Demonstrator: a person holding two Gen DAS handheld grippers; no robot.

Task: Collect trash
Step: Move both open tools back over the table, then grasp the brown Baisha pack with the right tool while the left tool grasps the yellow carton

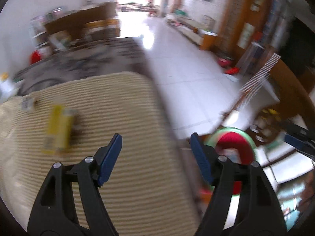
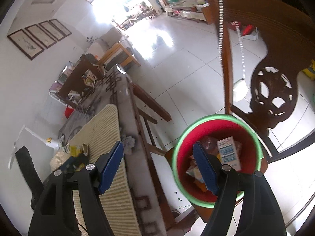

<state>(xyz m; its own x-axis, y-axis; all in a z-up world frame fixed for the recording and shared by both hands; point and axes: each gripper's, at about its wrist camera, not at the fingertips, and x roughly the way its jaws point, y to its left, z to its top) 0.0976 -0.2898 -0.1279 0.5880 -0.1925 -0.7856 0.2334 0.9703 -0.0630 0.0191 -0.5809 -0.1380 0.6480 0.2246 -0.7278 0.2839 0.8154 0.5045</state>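
Trash: a yellow packet (image 1: 59,129) lies on the ribbed mat (image 1: 128,106) left of the left tongs (image 1: 155,147), parted and empty. Right tongs (image 2: 158,157), also parted, hover over a red bin (image 2: 252,137) holding a white carton (image 2: 229,153), past the tabletop (image 2: 128,122) edge.

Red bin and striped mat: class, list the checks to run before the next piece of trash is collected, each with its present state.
1. Left tongs empty and open: ok.
2. Right tongs empty and open: ok.
3. Red bin upright, mouth clear: ok.
4. White carton inside the bin: ok.
5. Yellow packet left on the striped mat: not ok.
6. Packet's exact edges for gripping: cannot tell, blurred.
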